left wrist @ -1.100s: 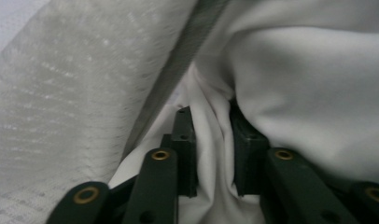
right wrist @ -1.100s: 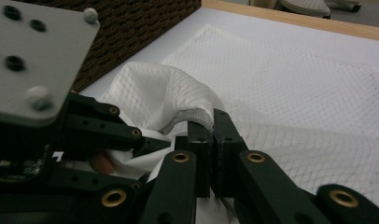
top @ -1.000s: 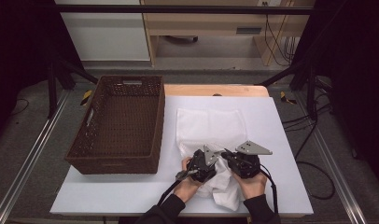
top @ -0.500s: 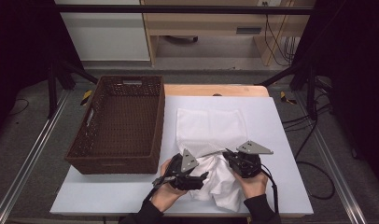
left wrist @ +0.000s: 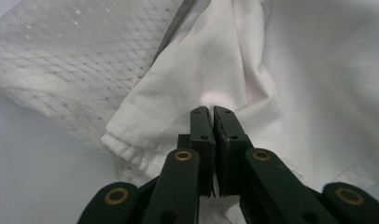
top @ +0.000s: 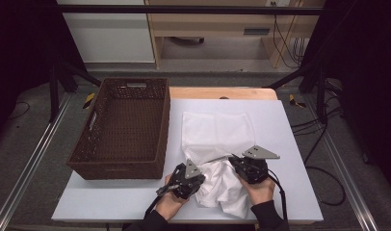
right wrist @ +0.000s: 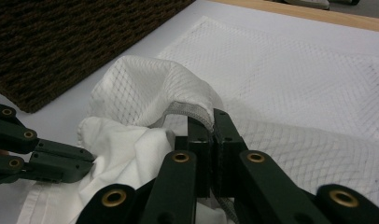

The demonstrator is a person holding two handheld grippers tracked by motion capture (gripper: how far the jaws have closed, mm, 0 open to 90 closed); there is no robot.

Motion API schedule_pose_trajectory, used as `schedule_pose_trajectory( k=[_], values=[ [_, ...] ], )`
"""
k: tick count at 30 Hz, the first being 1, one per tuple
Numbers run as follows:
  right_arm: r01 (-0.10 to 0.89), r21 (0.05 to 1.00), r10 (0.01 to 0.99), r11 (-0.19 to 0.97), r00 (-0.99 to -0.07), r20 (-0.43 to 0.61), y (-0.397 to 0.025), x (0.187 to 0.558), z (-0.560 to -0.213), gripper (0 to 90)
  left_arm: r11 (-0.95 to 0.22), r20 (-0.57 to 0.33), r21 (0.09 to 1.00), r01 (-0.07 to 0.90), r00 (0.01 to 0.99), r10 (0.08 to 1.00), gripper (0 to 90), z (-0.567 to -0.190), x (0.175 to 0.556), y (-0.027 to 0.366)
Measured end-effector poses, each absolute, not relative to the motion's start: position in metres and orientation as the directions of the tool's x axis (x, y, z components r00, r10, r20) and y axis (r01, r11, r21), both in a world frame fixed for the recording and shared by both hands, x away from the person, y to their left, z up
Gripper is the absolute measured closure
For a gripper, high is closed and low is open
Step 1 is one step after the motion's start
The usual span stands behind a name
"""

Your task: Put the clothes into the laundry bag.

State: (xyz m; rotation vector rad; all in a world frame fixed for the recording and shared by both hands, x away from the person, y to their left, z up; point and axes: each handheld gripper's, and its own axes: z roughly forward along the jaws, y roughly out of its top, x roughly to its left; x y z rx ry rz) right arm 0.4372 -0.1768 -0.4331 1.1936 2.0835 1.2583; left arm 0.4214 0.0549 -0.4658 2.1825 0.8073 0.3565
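Nearest me on the white worktop [top: 111, 202] lies a crumpled white cloth [top: 222, 185], plain woven fabric with a stitched hem, bunched at the near edge. Just beyond it, and lapping over it, is one white mesh bag [top: 217, 130] with a grey zipper band along its opening; its far part lies flat. I count one cloth, one mesh bag and one brown wicker basket [top: 123, 127], which stands to the left. My left claw [left wrist: 211, 112] is clenched on a fold of the white cloth, jaws almost touching. My right claw [right wrist: 210, 122] is clamped on the mesh bag's zipper edge, holding it lifted above the cloth.
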Motion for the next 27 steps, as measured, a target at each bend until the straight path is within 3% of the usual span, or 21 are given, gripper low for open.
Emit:
schedule_pose_trajectory(
  k=[8, 11, 14, 16, 20, 22, 27],
  values=[
    [0.455, 0.864, 0.840, 0.218, -0.538, 0.071, -0.177, 0.437, -0.433, 87.9, -0.528, 0.040, 0.751, 0.396, 0.771, 0.635, 86.2, -0.458, 0.419, 0.050],
    [0.453, 0.865, 0.839, 0.217, -0.539, 0.071, -0.177, 0.437, -0.433, 87.8, -0.534, 0.087, 0.748, 0.395, 0.739, 0.668, 49.7, -0.458, 0.424, 0.052],
    [0.453, 0.864, 0.839, 0.218, -0.540, 0.071, -0.177, 0.438, -0.433, 87.8, -0.522, 0.071, 0.752, 0.403, 0.737, 0.672, 36.5, -0.458, 0.433, 0.055],
    [0.453, 0.864, 0.838, 0.220, -0.541, 0.071, -0.177, 0.438, -0.433, 87.9, -0.525, 0.049, 0.743, 0.416, 0.748, 0.662, 34.0, -0.461, 0.439, 0.054],
    [0.454, 0.863, 0.838, 0.219, -0.541, 0.072, -0.177, 0.438, -0.433, 87.8, -0.518, -0.003, 0.733, 0.440, 0.764, 0.645, 38.4, -0.467, 0.447, 0.052],
    [0.455, 0.863, 0.838, 0.220, -0.542, 0.072, -0.177, 0.438, -0.434, 87.8, -0.515, -0.029, 0.733, 0.445, 0.776, 0.630, 49.2, -0.467, 0.447, 0.051],
    [0.456, 0.863, 0.838, 0.218, -0.540, 0.074, -0.177, 0.438, -0.434, 87.8, -0.554, 0.032, 0.720, 0.419, 0.776, 0.629, 74.9, -0.462, 0.441, 0.049]
  ],
)
